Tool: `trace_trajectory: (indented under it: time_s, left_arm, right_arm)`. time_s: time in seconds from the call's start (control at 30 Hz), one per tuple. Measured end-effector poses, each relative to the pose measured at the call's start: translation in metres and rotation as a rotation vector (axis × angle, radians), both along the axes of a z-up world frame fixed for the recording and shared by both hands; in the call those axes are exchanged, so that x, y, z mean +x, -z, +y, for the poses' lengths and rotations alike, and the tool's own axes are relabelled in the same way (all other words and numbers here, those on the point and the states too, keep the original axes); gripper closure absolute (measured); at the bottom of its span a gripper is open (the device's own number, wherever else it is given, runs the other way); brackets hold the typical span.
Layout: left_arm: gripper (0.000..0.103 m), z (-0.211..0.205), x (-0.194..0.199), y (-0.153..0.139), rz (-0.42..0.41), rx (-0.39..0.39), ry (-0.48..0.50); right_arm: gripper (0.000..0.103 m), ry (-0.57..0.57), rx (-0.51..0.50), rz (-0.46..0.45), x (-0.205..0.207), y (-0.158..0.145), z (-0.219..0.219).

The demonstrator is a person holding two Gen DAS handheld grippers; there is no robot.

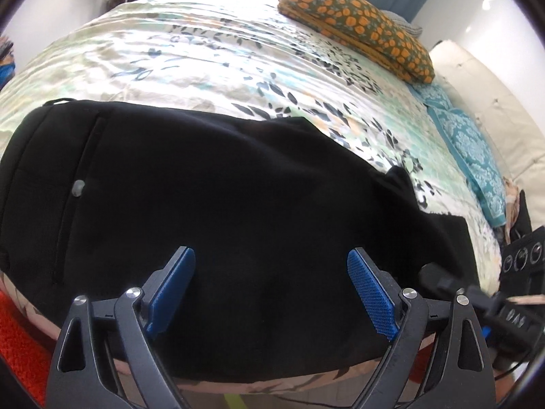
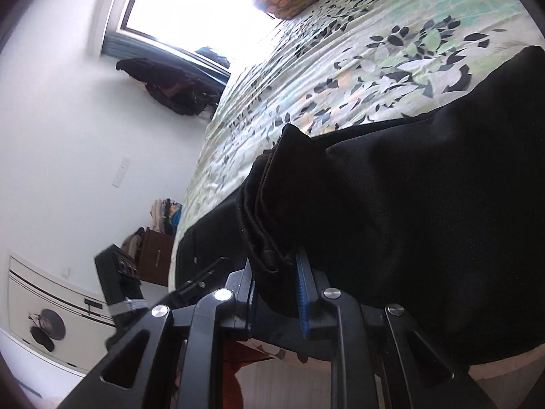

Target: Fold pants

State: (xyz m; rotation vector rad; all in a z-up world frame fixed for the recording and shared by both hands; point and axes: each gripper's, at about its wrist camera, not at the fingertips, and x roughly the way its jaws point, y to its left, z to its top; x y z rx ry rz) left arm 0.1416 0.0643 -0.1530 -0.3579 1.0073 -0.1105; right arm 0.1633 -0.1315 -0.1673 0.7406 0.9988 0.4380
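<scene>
- The black fabric pants [image 1: 211,184] lay spread across the near part of a bed covered with a pale sheet printed with dark leaves and green blossoms [image 1: 204,54], the cloth reaching to the bed's near edge.
- In the left wrist view, the left tongs [image 1: 270,266] stood wide apart above the dark cloth, their blue ribbed pads [image 1: 371,296] bare, with nothing between them.
- A small round grey button [image 1: 79,186] showed on the pants toward the left, beside a long seam.
- In the right wrist view, the right tongs [image 2: 277,272] were clamped together on a bunched, hemmed edge of the pants [image 2: 391,211], the fold of cloth rising out from between the pads.
- From that grip the black cloth ran off to the right and lay over the sheet [image 2: 340,78].
- A folded olive cloth with orange spots [image 1: 357,24] sat at the far right of the bed, well apart from the pants.
- A teal patterned cloth [image 1: 466,143] lay along the bed's right edge, nearer than the spotted one.
- An orange-red rug [image 1: 20,347] showed on the floor at the near left, below the bed's edge.
- In the right wrist view, a bright window [image 2: 190,3] stood in the white wall beyond the bed, with dark clothing [image 2: 173,92] heaped below it.
- A brown wooden cabinet [image 2: 155,255] stood against the wall beside the bed, with folded clothes piled on top.
</scene>
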Motion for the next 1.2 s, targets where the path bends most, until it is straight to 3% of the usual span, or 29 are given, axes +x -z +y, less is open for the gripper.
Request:
trace_trajectory:
  time_s: [0.1, 0.13, 0.17, 0.27, 0.37, 0.5, 0.67, 0.73, 0.77, 0.83, 1.0, 1.1, 1.2]
  left_arm:
    - [0.011, 0.006, -0.002, -0.008, -0.020, -0.004, -0.005]
    - [0.011, 0.006, -0.003, -0.011, -0.026, -0.004, -0.001]
    - [0.011, 0.005, -0.006, -0.014, -0.035, -0.007, 0.007]
    - [0.011, -0.014, -0.014, -0.025, -0.072, -0.023, 0.081]
    - [0.013, -0.059, -0.023, -0.037, -0.124, 0.015, 0.245]
    - [0.028, -0.124, -0.029, -0.035, -0.118, 0.103, 0.417]
    - [0.040, -0.147, -0.017, -0.011, -0.021, 0.142, 0.389]
    - [0.054, -0.153, -0.017, -0.007, -0.003, 0.154, 0.393]
    - [0.057, -0.155, -0.017, -0.005, 0.002, 0.173, 0.391]
    - [0.093, -0.156, -0.014, -0.002, 0.018, 0.183, 0.385]
    - [0.094, -0.146, -0.021, -0.011, -0.001, 0.176, 0.358]
    - [0.094, -0.137, -0.025, -0.012, 0.003, 0.181, 0.350]
    - [0.093, -0.131, -0.024, -0.003, 0.026, 0.181, 0.337]
  right_arm:
    - [0.059, -0.089, -0.141, 0.016, 0.001, 0.012, 0.031]
    - [0.043, -0.127, -0.185, 0.020, -0.001, 0.012, 0.037]
    - [0.037, -0.153, -0.205, 0.012, -0.005, 0.007, 0.040]
    - [0.036, -0.212, -0.279, -0.059, -0.032, -0.022, 0.021]
    - [0.026, -0.166, -0.403, -0.161, -0.064, -0.051, -0.015]
    - [0.025, -0.005, -0.436, -0.179, -0.099, -0.059, -0.070]
    - [0.025, 0.123, -0.385, -0.143, -0.113, -0.053, -0.115]
    - [0.025, 0.139, -0.401, -0.155, -0.112, -0.055, -0.119]
    - [0.025, 0.143, -0.407, -0.162, -0.109, -0.056, -0.122]
    - [0.025, 0.150, -0.413, -0.171, -0.108, -0.058, -0.120]
    - [0.025, 0.165, -0.440, -0.187, -0.109, -0.061, -0.117]
    - [0.025, 0.196, -0.542, -0.177, -0.109, -0.062, -0.117]
    - [0.024, 0.229, -0.613, -0.110, -0.101, -0.051, -0.124]
